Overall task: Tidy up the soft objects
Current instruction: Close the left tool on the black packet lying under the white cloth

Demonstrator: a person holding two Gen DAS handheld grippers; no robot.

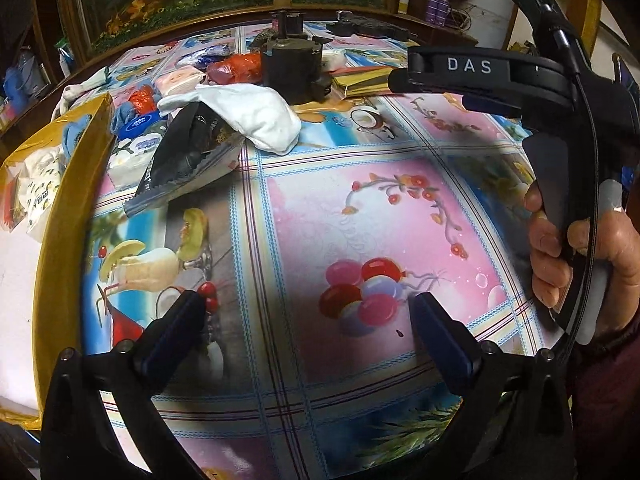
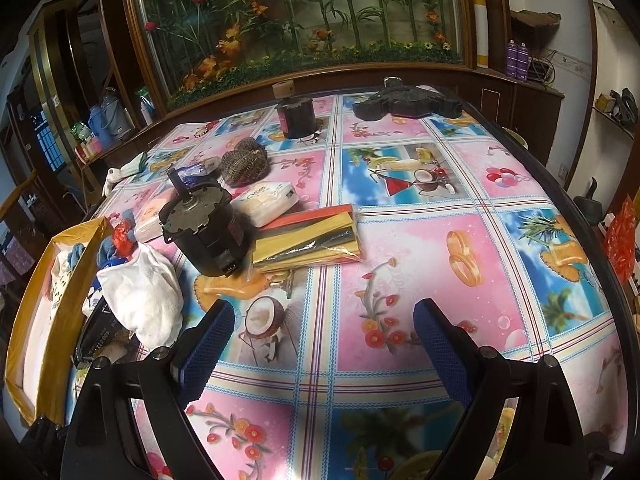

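My left gripper (image 1: 308,304) is open and empty, low over the patterned tablecloth (image 1: 360,216). My right gripper (image 2: 324,312) is open and empty too; its body shows at the right of the left wrist view (image 1: 480,76). A white cloth (image 1: 256,114) lies ahead of the left gripper, partly on a black foil pouch (image 1: 188,156); the cloth also shows in the right wrist view (image 2: 144,292). A gold-rimmed box (image 1: 68,184) at the left holds white soft packs. Tissue packs (image 2: 268,198) and scouring pads (image 2: 244,162) lie farther back.
A black cylindrical motor (image 2: 204,232) stands mid-table beside a yellow and red packet (image 2: 308,240). A dark jar (image 2: 296,116) and a black flat object (image 2: 408,102) sit at the far edge. A planted display case (image 2: 300,20) stands behind the table.
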